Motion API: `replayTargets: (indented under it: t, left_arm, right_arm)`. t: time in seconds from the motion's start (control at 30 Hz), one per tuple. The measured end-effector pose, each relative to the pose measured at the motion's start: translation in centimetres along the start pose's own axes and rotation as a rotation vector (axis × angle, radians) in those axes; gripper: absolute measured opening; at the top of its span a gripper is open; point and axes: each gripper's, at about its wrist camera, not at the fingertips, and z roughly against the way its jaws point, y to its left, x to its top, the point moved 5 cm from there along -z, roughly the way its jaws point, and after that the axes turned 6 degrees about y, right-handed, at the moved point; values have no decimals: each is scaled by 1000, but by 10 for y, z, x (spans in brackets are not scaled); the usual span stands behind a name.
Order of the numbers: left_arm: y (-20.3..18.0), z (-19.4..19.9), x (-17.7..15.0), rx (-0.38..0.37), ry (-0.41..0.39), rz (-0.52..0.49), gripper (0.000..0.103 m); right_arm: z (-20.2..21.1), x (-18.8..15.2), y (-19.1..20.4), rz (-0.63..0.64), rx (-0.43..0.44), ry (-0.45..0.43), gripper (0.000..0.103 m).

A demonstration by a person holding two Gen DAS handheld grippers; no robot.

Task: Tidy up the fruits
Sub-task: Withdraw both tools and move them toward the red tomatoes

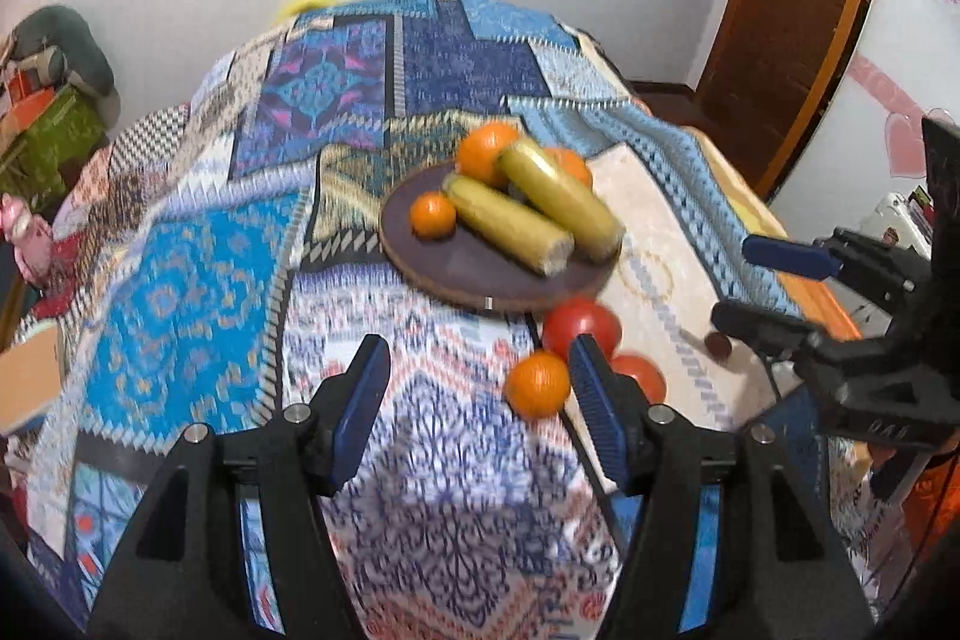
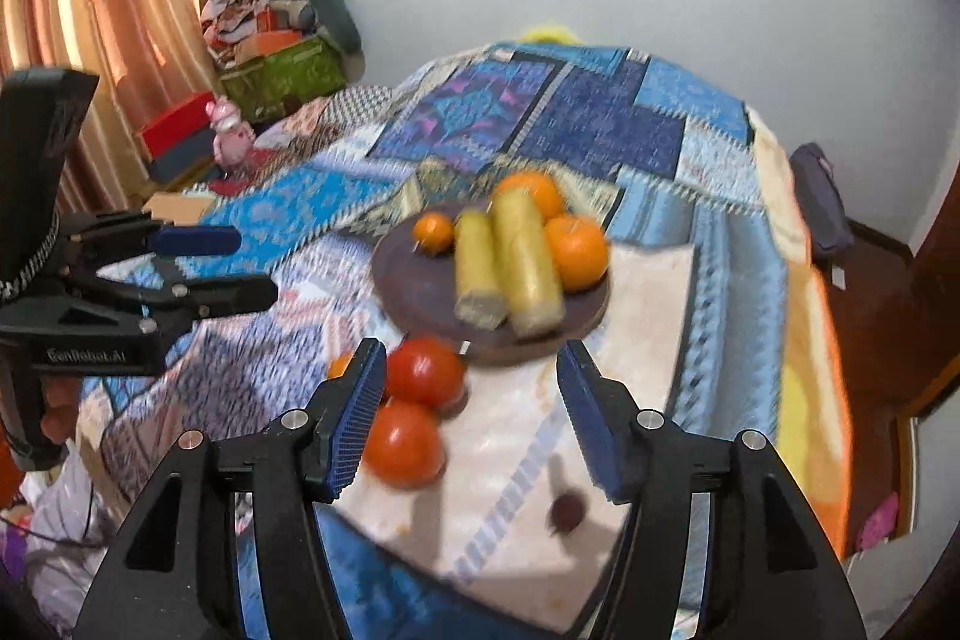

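Patchwork blue bedspread [image 1: 180, 316] fills both views, with a round dark wooden plate [image 1: 474, 268] of oranges and corn cobs at frame centre. My left gripper [image 1: 474, 376] and right gripper [image 2: 471, 382] hover spread and empty. Two red tomatoes [image 2: 414, 406] and a loose orange [image 1: 537, 383] lie just below the plate.

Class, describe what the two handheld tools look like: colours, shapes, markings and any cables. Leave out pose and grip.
Both the left tool and the right tool have black angular plastic frames with triangular cut-outs, silver round pins at the joints, and two fingers faced with ribbed blue pads. In the right wrist view, the left tool's body carries pale lettering, too blurred to read surely, and a braided black-and-white cable.
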Motion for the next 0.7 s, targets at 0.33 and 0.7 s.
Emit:
replayTargets:
  t: [0.33,0.7]
  left_arm:
    - [11,-33,-46,-30,118,45,62]
    - [-9,-54,-34,-74,133,8,62]
  right_arm:
    - [-53,-37,15,-80,64,131,56]
    - [-64,-39,15,-122,130,144,47]
